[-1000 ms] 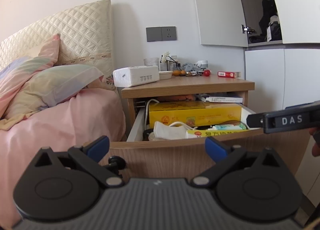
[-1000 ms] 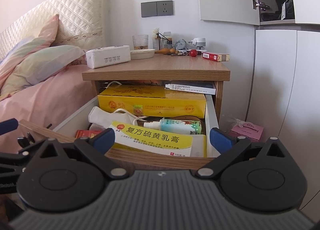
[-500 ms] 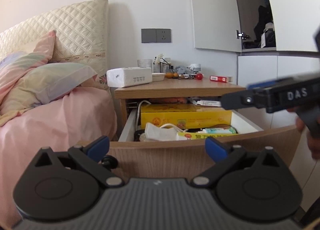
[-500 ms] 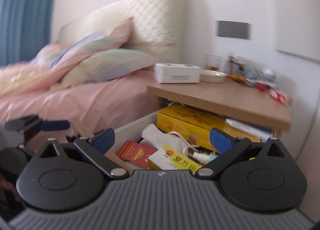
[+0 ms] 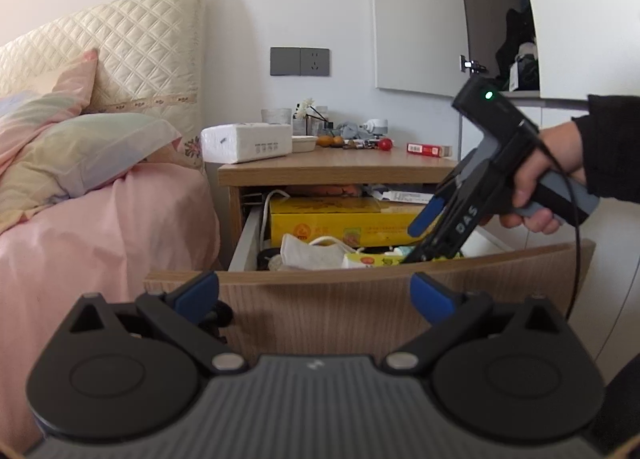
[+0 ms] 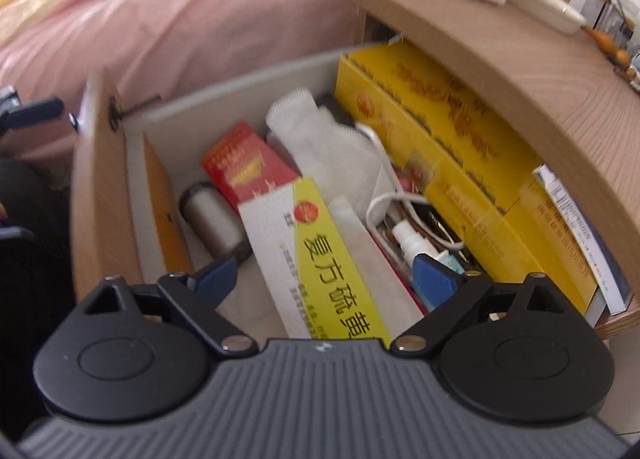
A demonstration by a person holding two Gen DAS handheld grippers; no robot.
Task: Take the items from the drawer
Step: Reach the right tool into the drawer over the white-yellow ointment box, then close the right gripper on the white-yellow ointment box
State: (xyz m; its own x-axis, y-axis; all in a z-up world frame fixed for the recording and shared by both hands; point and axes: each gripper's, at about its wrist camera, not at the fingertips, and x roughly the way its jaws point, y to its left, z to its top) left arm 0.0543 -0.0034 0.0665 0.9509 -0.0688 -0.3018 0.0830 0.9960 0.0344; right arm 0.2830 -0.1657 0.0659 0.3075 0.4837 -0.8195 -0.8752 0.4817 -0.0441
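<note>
Presently the drawer (image 6: 104,187) stands pulled out, packed with goods. The right gripper (image 6: 324,279) hangs over it, jaws spread wide astride the white-and-yellow ointment box (image 6: 316,259) at lower centre of the right wrist view. The left gripper (image 5: 316,291) waits before the drawer front, jaws apart, empty. Judged step: a reach for that box; closing squarely on its long sides is what a grasp would call for.

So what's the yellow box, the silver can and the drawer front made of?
Yellow box: probably cardboard, slightly glossy, with printed sides and folded edges. Silver can: looks like brushed metal with a dull grey sheen, though the picture is blurry. Drawer front: wood or wood-look laminate, matte, with grain lines.
</note>
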